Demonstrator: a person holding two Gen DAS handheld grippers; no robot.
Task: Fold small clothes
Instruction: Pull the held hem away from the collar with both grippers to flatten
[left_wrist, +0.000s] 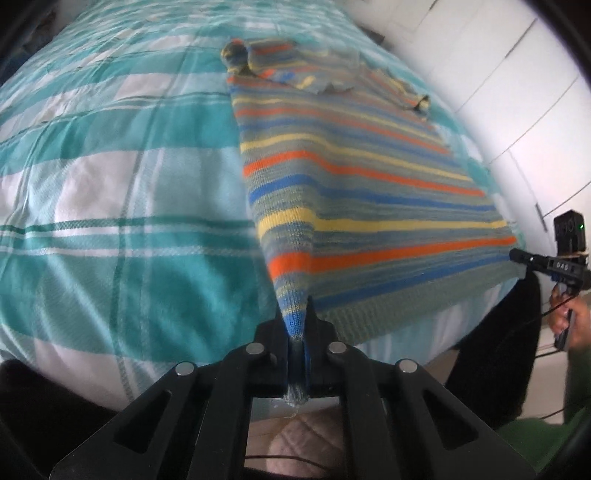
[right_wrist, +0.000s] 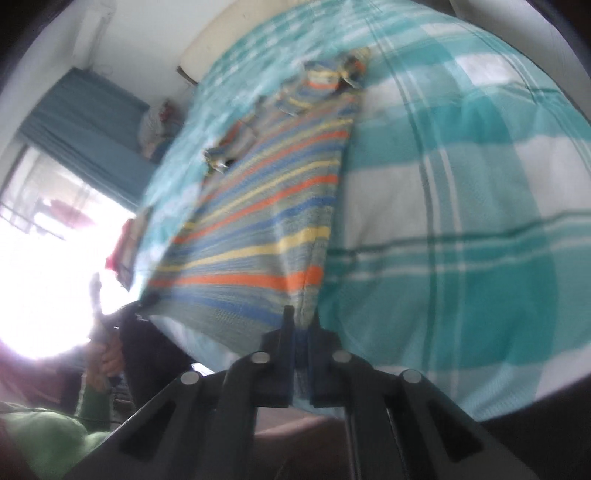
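A small knitted sweater (left_wrist: 351, 177) with orange, yellow, blue and grey-green stripes lies flat on a bed, its hem toward me and its sleeves bunched at the far end. My left gripper (left_wrist: 297, 328) is shut on the hem's left corner, which is pinched up between the pads. In the right wrist view the same sweater (right_wrist: 266, 221) stretches away, and my right gripper (right_wrist: 302, 325) is shut on the hem's right corner. The right gripper also shows at the sweater's far corner (left_wrist: 524, 258) in the left wrist view.
The bed is covered by a teal and white checked duvet (left_wrist: 110, 184). White cupboard doors (left_wrist: 498, 74) stand beside the bed. A bright window with a blue curtain (right_wrist: 85, 122) lies on the other side. A hand in a green sleeve (left_wrist: 569, 321) holds the right gripper.
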